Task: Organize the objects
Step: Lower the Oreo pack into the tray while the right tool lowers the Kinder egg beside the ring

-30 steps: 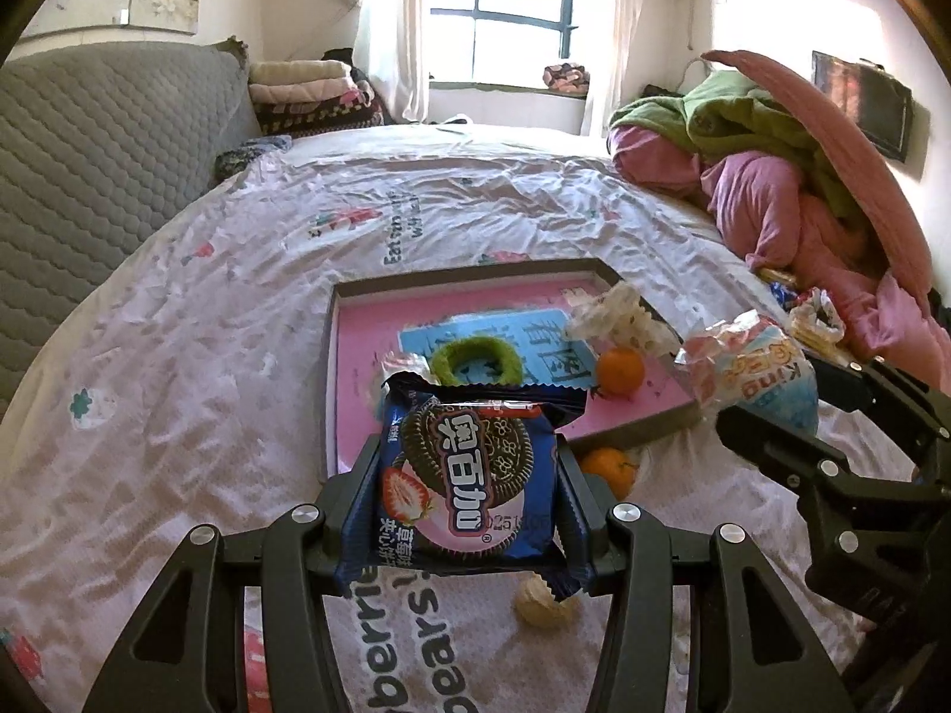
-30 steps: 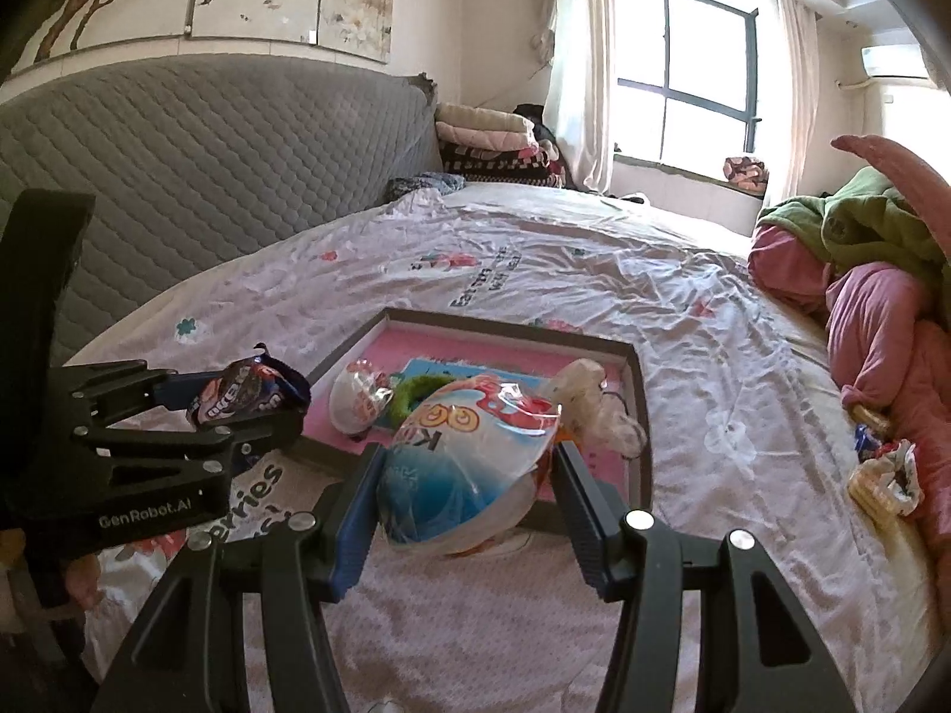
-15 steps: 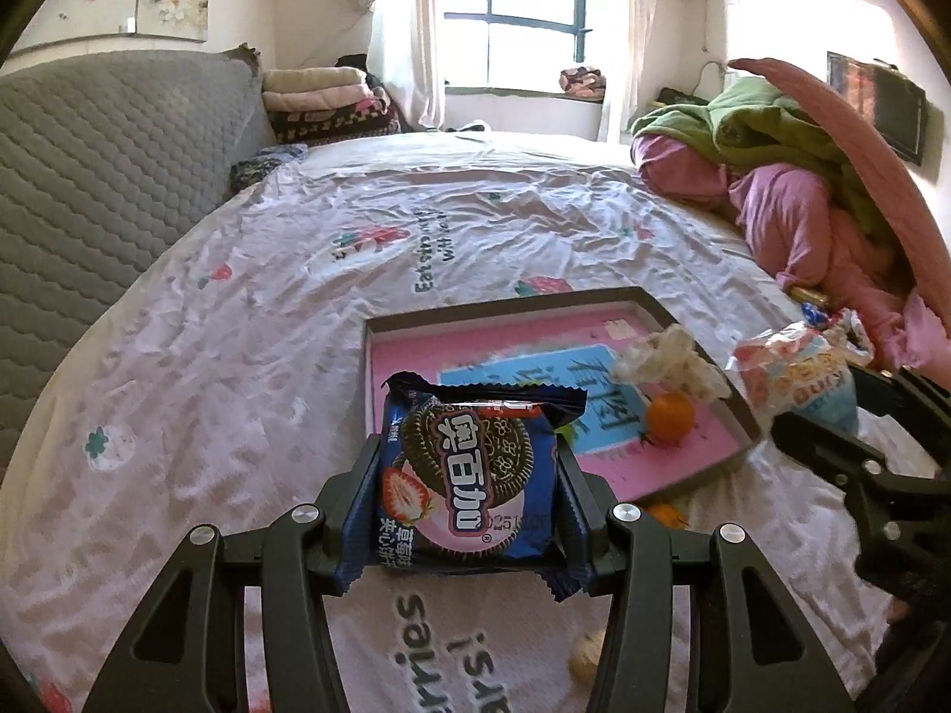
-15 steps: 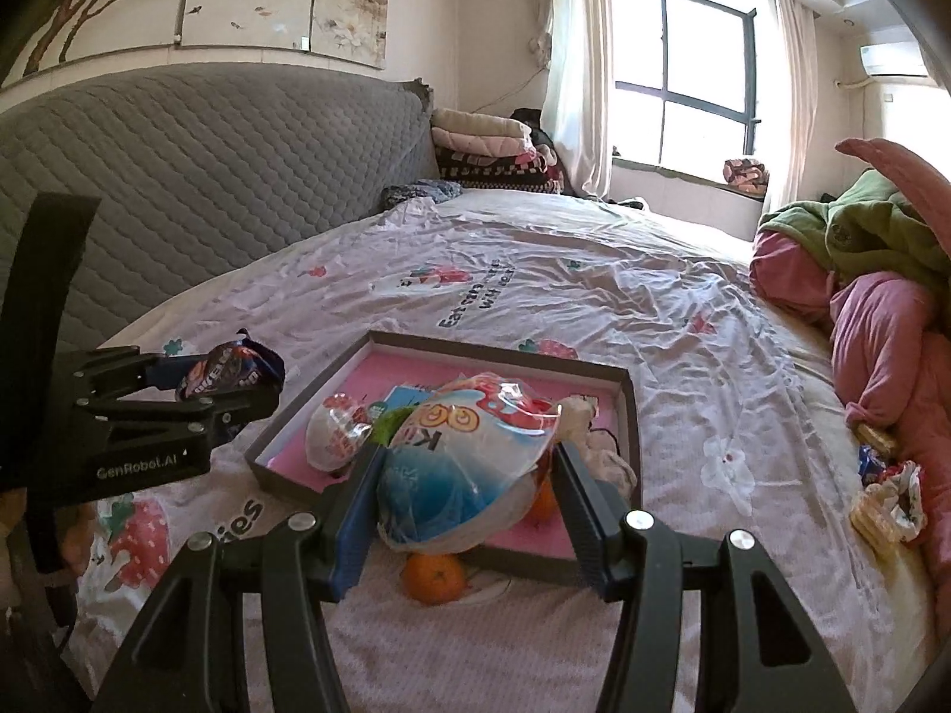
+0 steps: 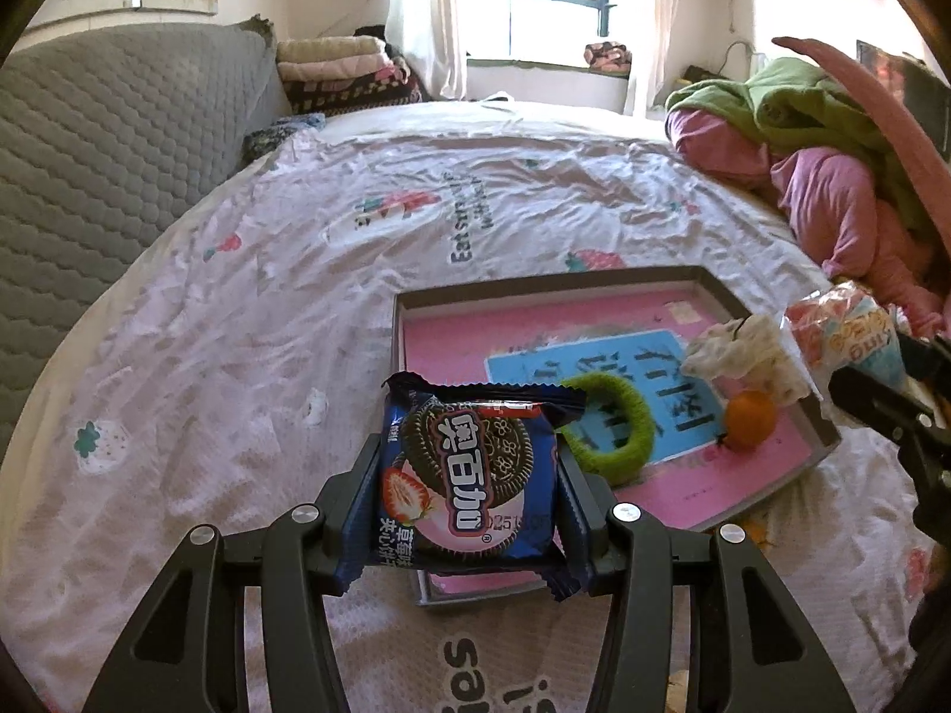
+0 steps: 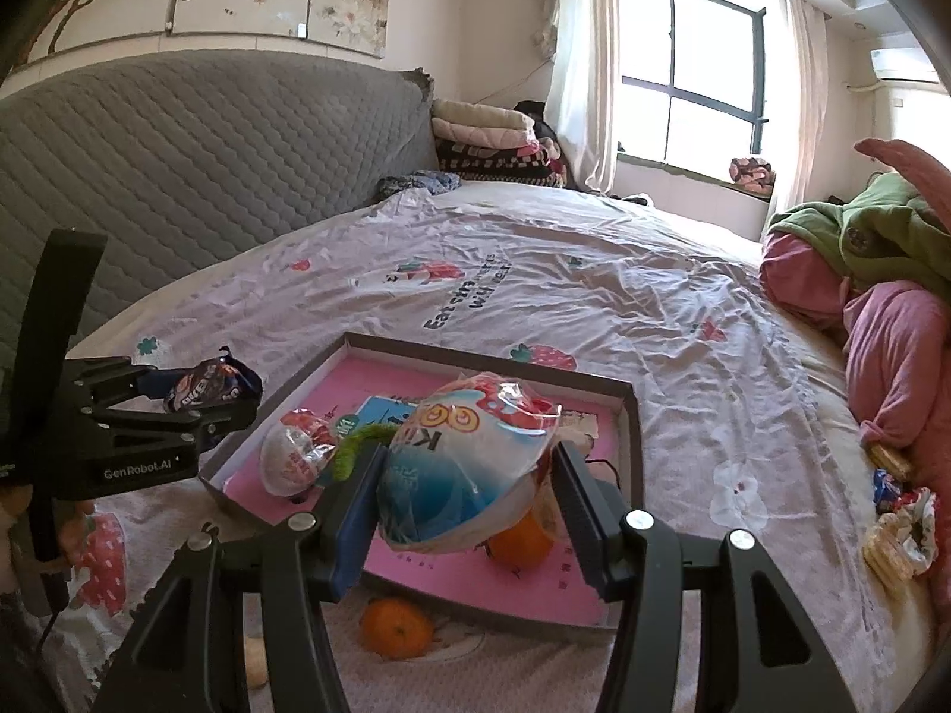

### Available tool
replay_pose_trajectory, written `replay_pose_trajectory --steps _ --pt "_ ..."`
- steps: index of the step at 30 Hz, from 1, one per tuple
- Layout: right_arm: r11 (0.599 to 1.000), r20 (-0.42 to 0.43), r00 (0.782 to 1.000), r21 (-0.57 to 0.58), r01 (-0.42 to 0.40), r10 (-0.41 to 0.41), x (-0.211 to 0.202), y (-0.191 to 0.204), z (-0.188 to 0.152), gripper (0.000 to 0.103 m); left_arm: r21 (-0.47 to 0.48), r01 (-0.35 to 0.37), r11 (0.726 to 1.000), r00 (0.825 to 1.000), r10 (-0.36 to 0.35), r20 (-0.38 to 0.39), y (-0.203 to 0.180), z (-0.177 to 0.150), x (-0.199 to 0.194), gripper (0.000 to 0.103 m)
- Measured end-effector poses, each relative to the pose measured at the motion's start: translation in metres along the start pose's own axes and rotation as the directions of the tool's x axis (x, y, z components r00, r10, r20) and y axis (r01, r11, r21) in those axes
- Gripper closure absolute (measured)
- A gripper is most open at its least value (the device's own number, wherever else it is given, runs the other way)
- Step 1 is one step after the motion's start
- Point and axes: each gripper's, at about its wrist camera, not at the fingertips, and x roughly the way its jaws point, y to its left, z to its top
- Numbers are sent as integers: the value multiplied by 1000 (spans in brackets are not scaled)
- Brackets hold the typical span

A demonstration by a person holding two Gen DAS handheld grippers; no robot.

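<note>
My left gripper (image 5: 469, 493) is shut on a blue cookie packet (image 5: 469, 475) and holds it above the near left corner of a shallow pink tray (image 5: 416, 350). My right gripper (image 6: 466, 487) is shut on an egg-shaped snack pack (image 6: 469, 469) above the tray's near edge (image 6: 475, 606). In the tray lie a green hair ring (image 5: 618, 434), an orange (image 5: 750, 413), a white scrunchie (image 5: 743, 350) and a second egg pack (image 6: 297, 451). The left gripper also shows in the right wrist view (image 6: 196, 410).
A loose orange (image 6: 395, 624) lies on the bedsheet in front of the tray. Snack packets and a scrunchie (image 6: 903, 529) lie at the right by a pink and green bedding pile (image 6: 879, 321). A grey padded headboard (image 6: 178, 178) runs along the left.
Both grippers have pulled back and risen a little, each keeping its packet. The tray now shows more fully, with the green ring visible again beside the cookie packet.
</note>
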Motion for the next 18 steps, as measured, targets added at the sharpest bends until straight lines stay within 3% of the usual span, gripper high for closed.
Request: replay_pose_trajectory --steps 18 --pt "999 -65 998 -41 -23 20 38 15 -18 47 11 -1 1000 999 1 -39 -4 -10 26 50"
